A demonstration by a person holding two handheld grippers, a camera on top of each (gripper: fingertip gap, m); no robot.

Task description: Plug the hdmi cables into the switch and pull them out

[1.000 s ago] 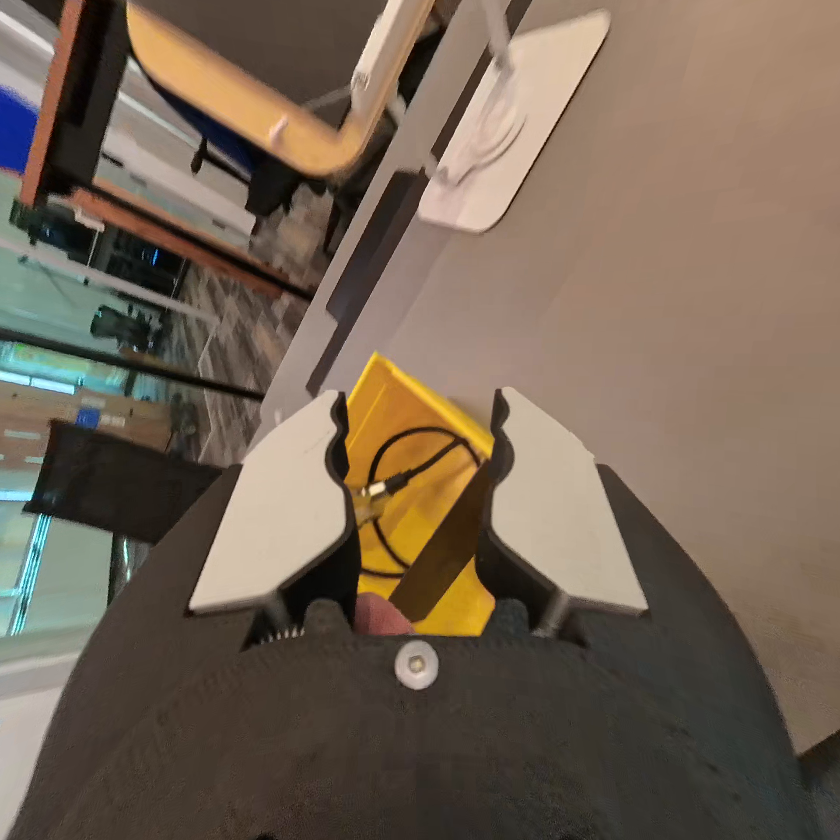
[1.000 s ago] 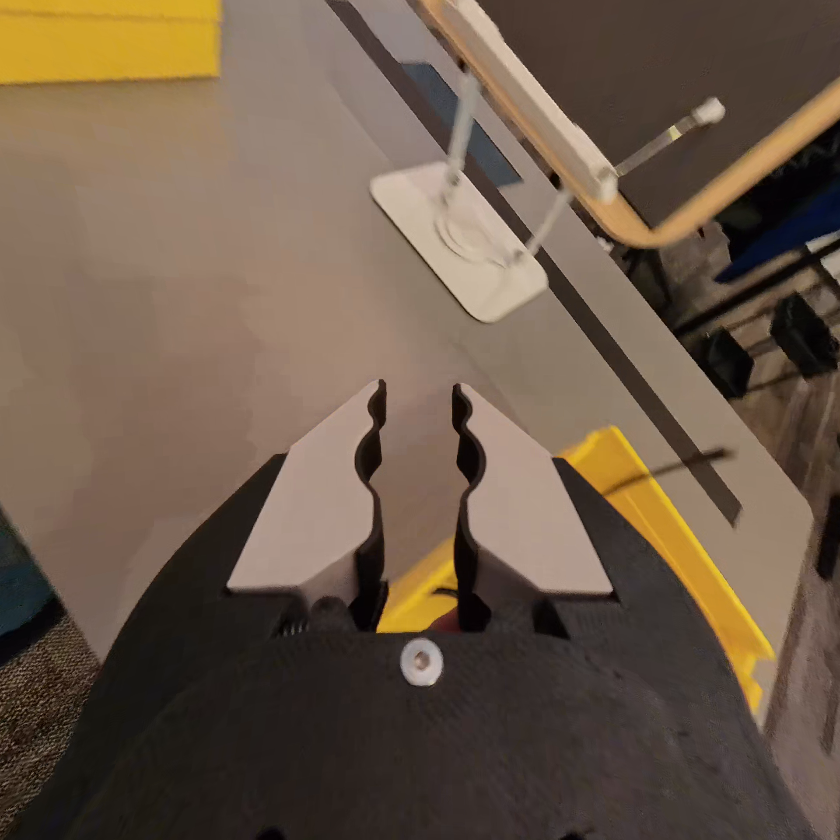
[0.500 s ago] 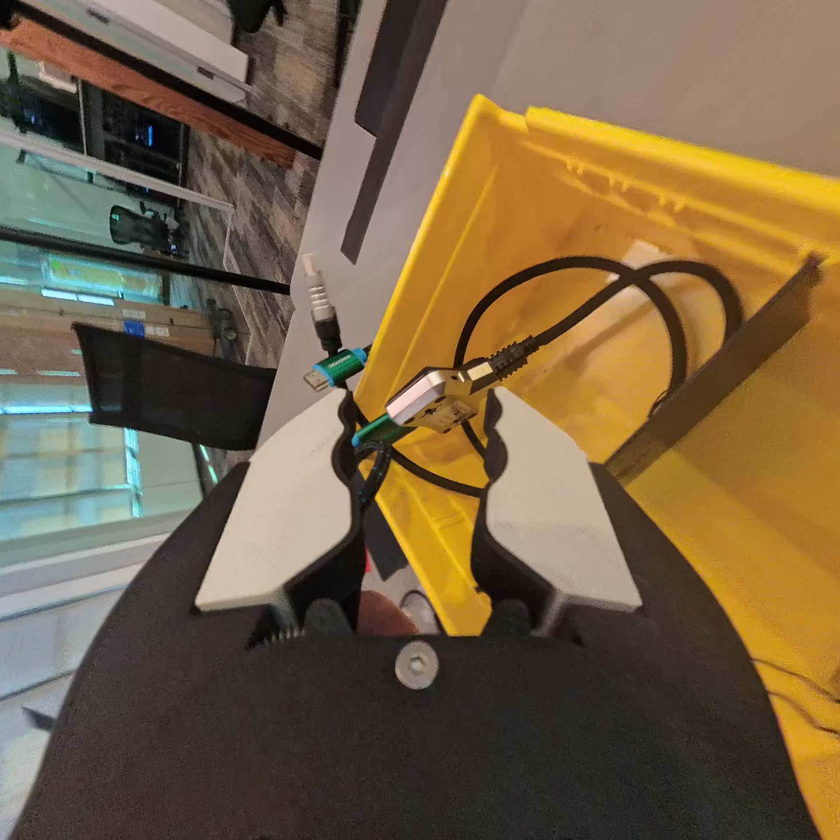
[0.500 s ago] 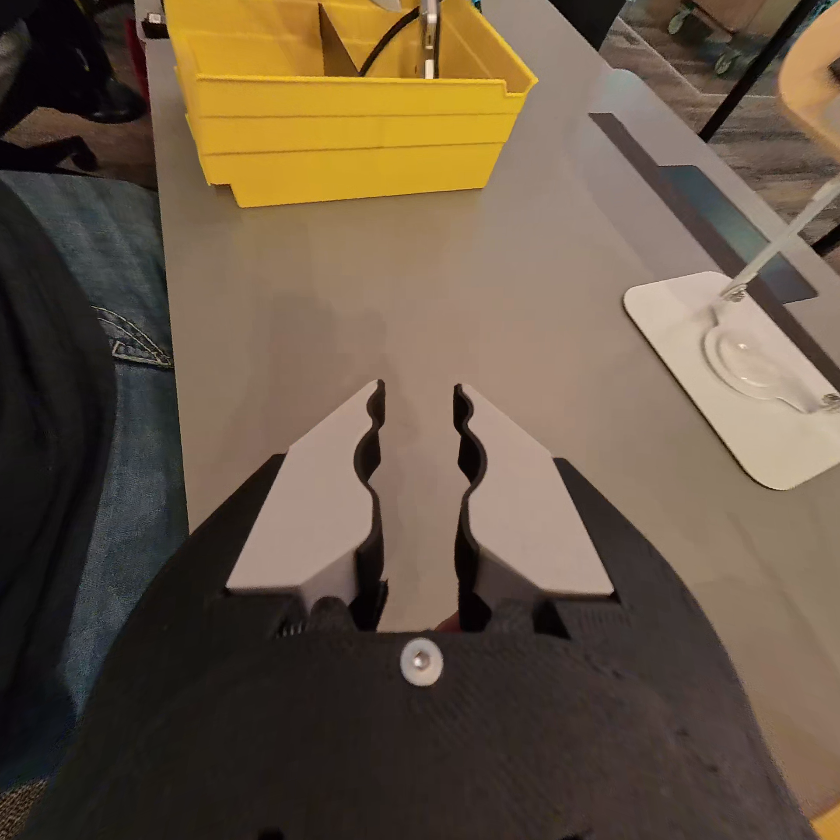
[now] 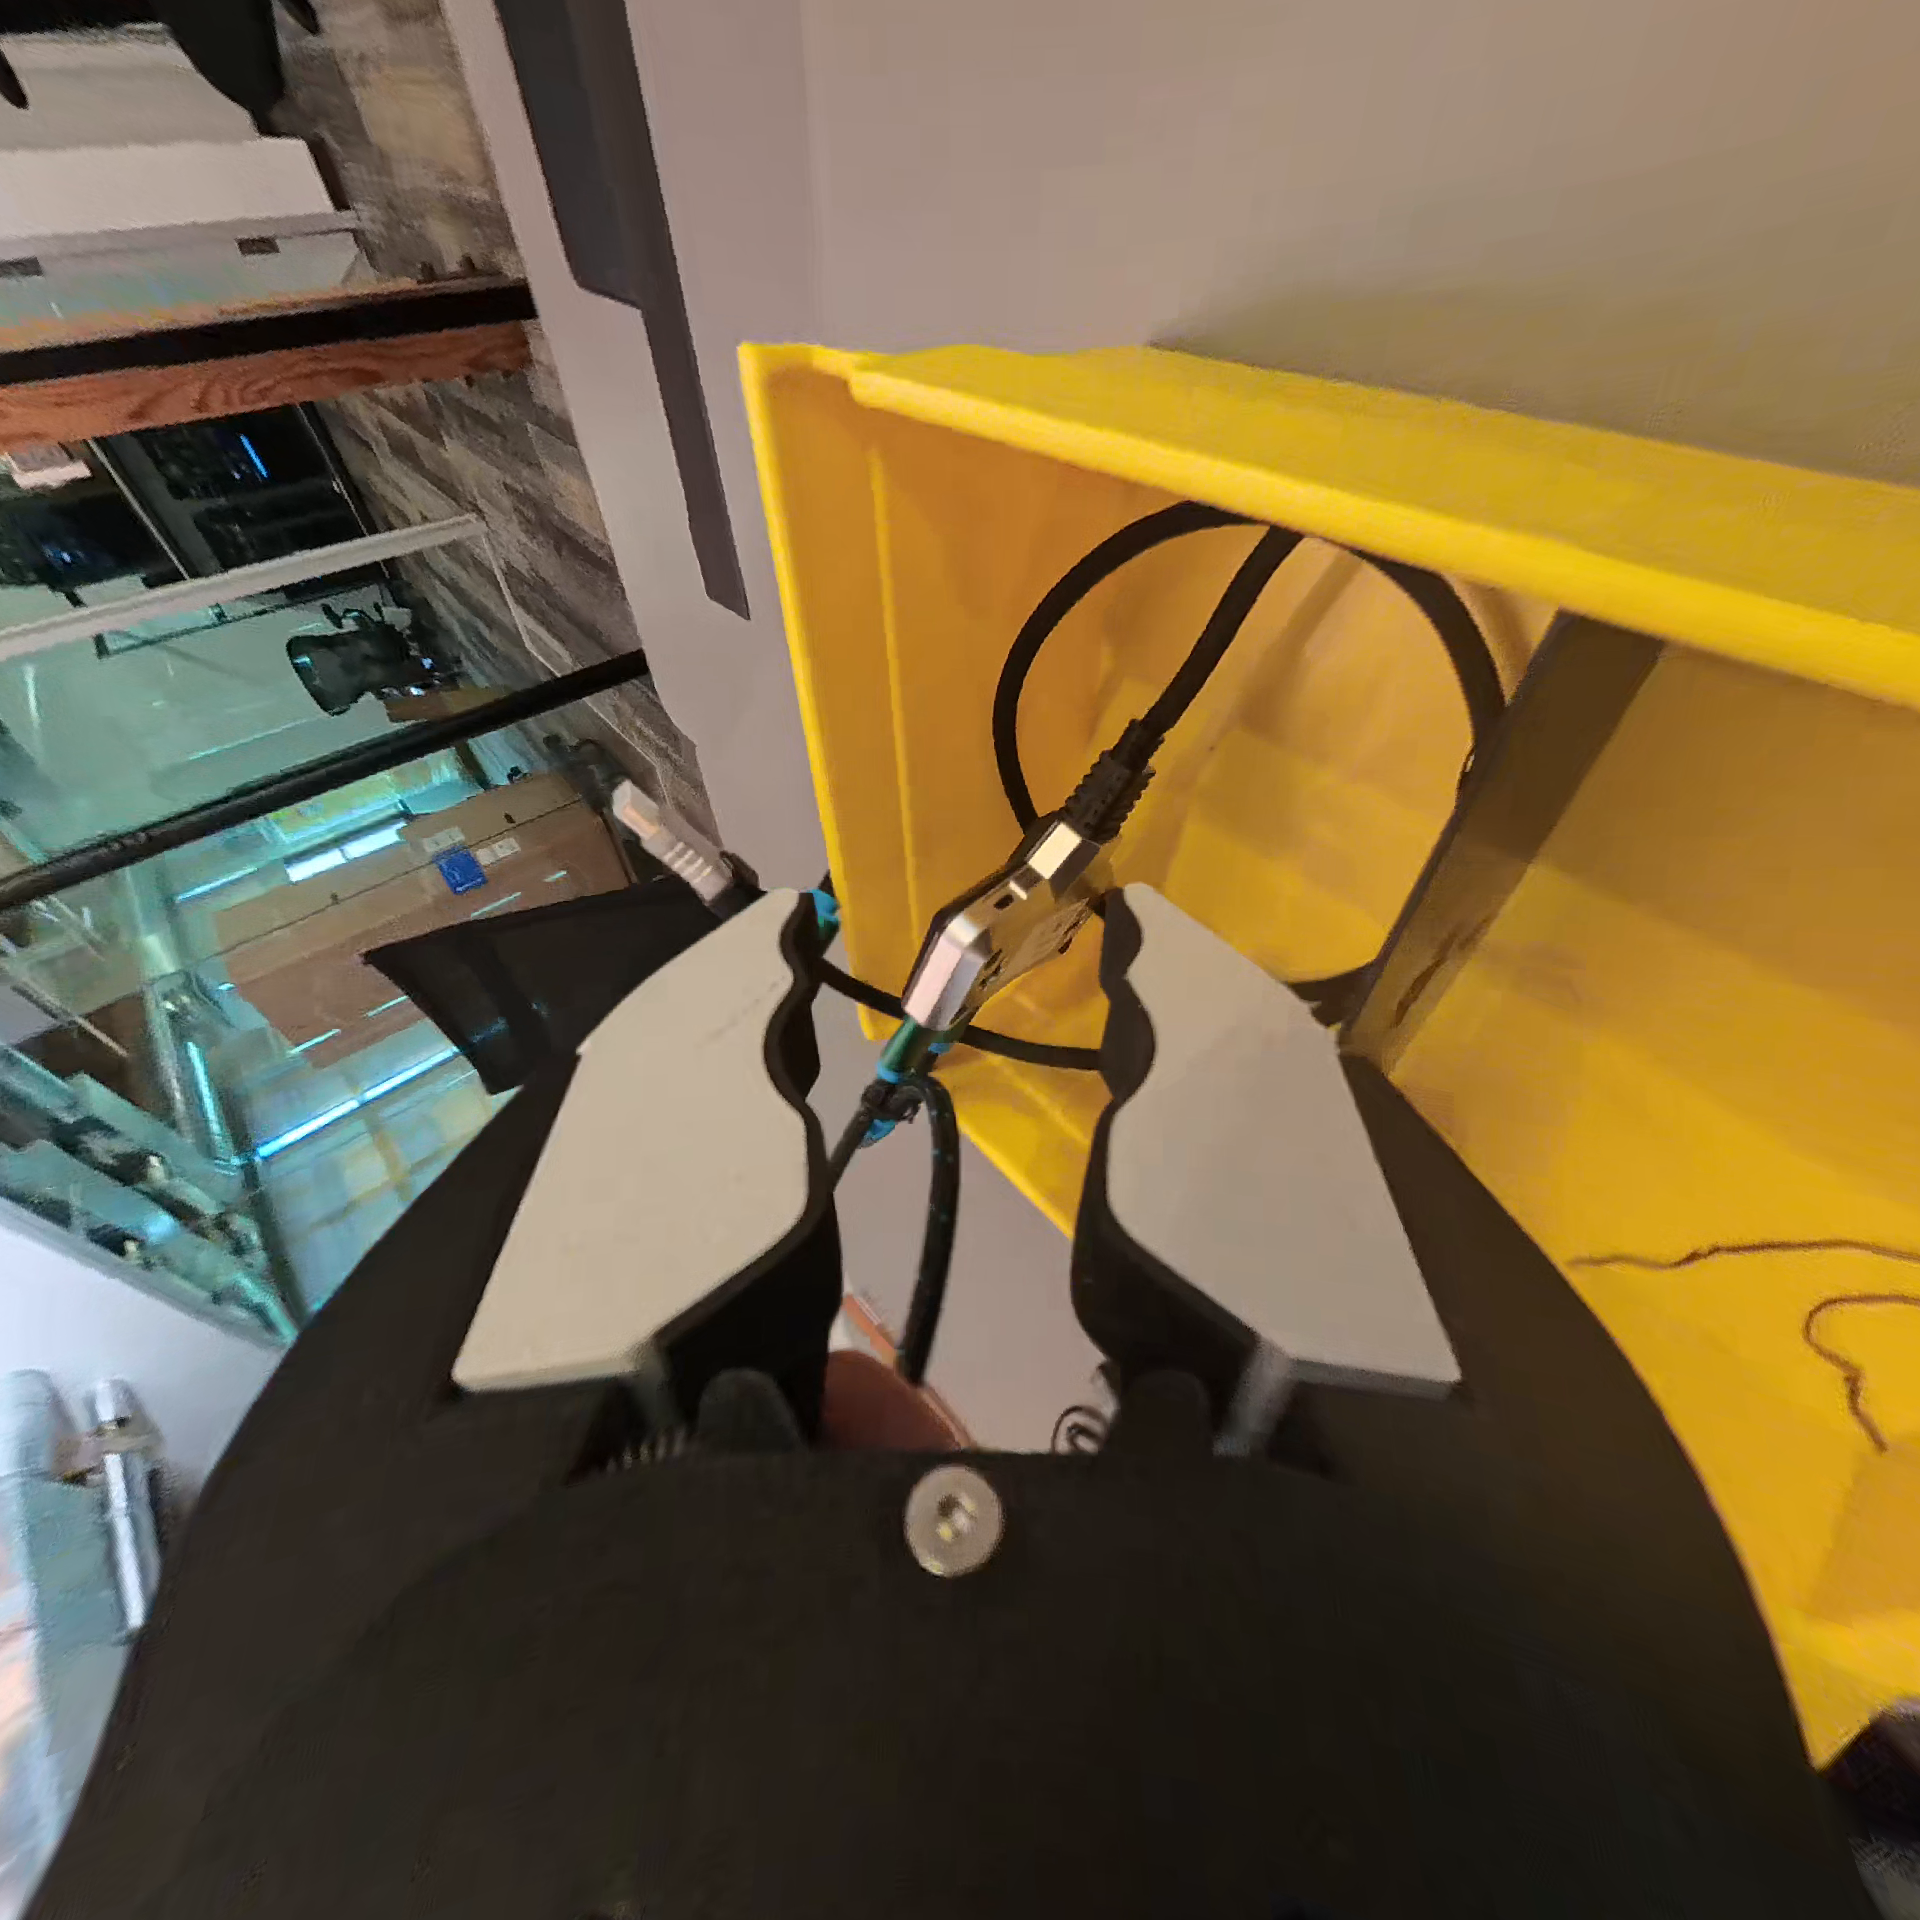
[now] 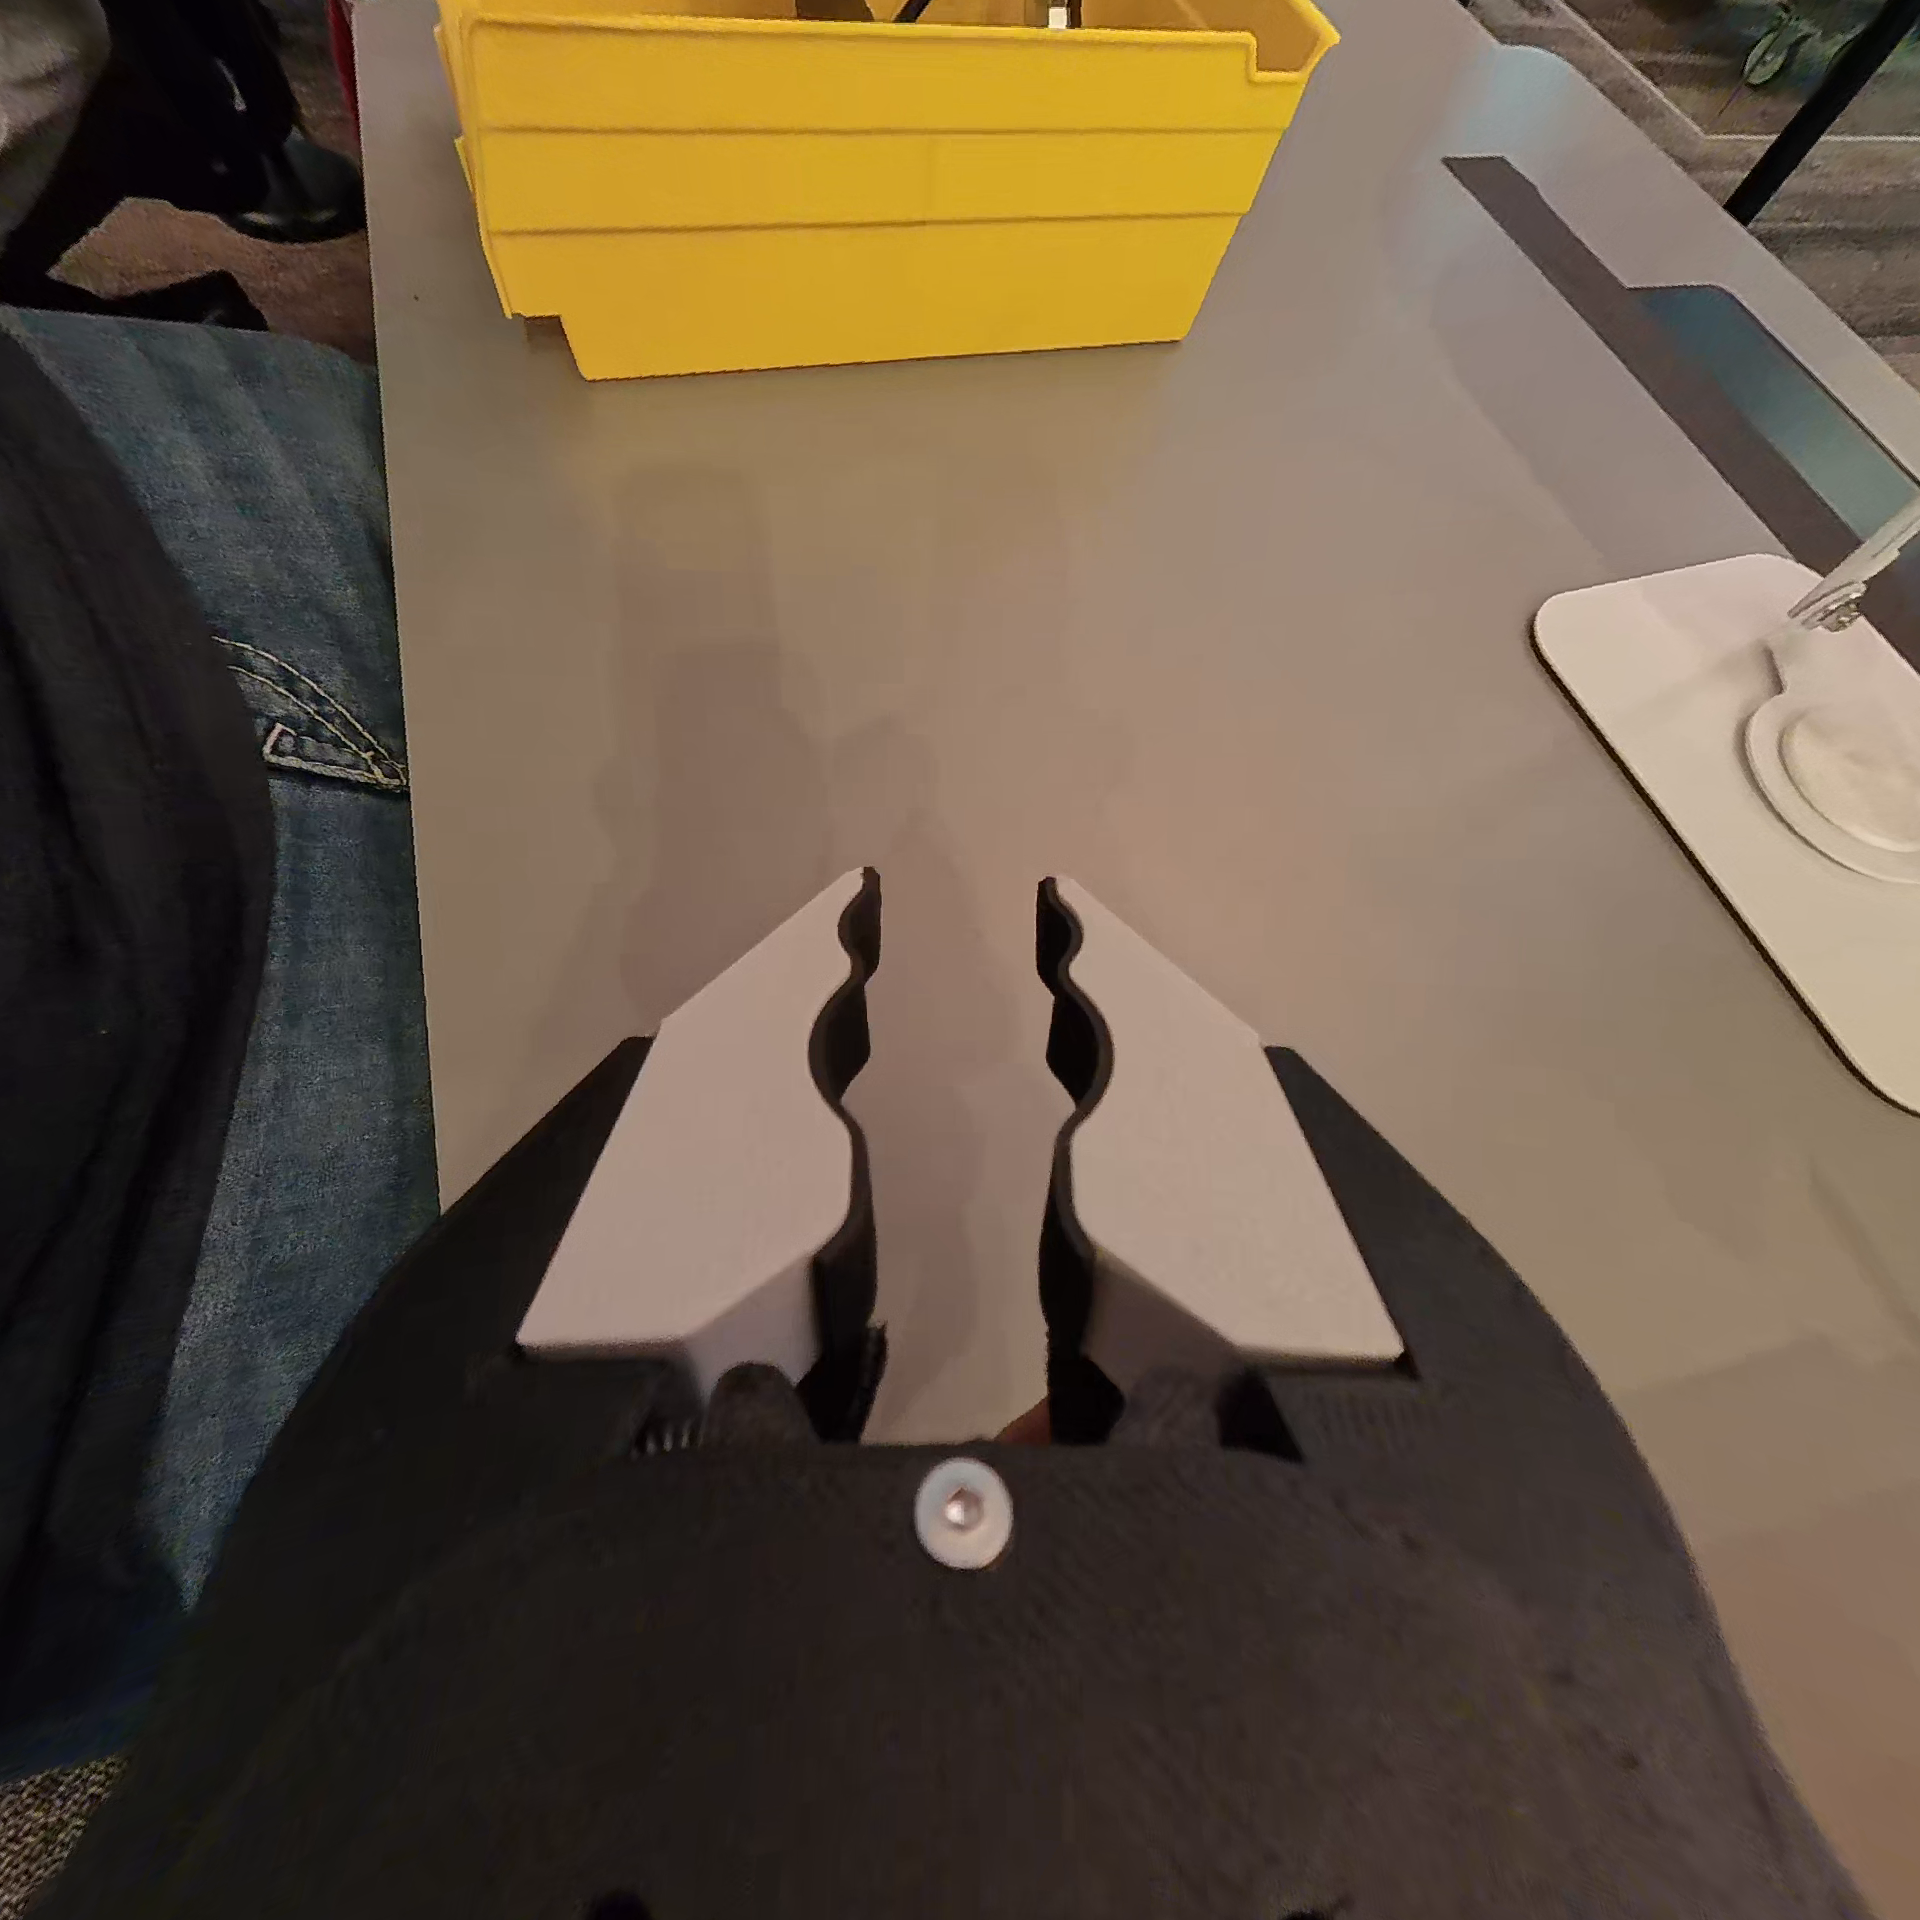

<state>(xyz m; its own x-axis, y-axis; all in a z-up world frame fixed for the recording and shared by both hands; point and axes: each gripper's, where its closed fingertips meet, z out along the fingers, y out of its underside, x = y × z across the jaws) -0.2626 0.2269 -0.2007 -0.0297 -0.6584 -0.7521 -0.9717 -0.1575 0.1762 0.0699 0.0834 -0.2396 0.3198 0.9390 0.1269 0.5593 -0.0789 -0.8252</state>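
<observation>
Fingers of your left gripper (image 5: 951,935) stand apart around the silver switch (image 5: 1003,930) at the yellow bin's (image 5: 1351,457) corner, ready to steady it. Your right gripper (image 6: 958,883), also apart and empty, waits over bare bench (image 6: 1039,571).

A grey table (image 6: 1039,582) is seen — a yellow bin (image 6: 862,197) is set far, a white base (image 6: 1704,748) right.
</observation>
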